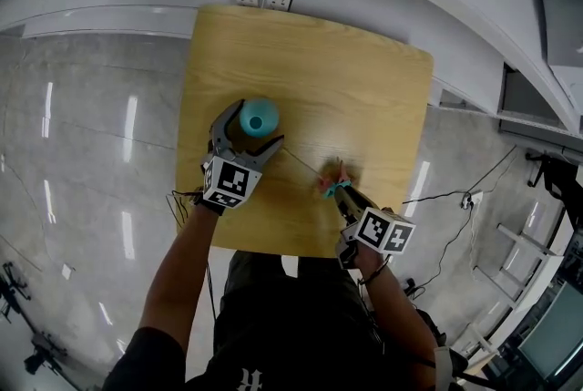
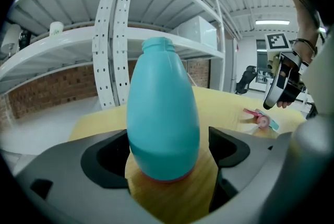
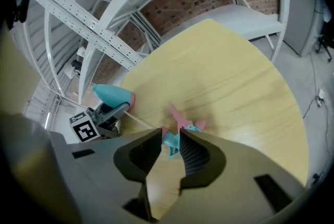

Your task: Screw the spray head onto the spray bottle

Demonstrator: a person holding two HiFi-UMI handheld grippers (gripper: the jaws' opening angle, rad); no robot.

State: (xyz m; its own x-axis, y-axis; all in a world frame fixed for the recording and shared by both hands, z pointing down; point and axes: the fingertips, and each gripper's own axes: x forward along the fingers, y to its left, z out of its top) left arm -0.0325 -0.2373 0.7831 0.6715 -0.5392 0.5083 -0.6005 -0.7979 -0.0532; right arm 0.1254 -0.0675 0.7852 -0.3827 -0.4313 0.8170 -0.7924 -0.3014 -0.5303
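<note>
Left gripper (image 1: 248,136) gapes wide, the teal egg-shaped plastic bottle (image 1: 259,117) upright between its jaws, untouched. Right gripper (image 3: 171,139), narrowly parted, straddles the pink-and-teal plastic spray head (image 3: 181,121), seemingly not pinching.

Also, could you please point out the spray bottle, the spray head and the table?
spray bottle (image 2: 163,113), left gripper view, middle of its teal body.
spray head (image 2: 263,121), left gripper view, its round pink part.
table (image 1: 364,97), head view, bare wooden top.
</note>
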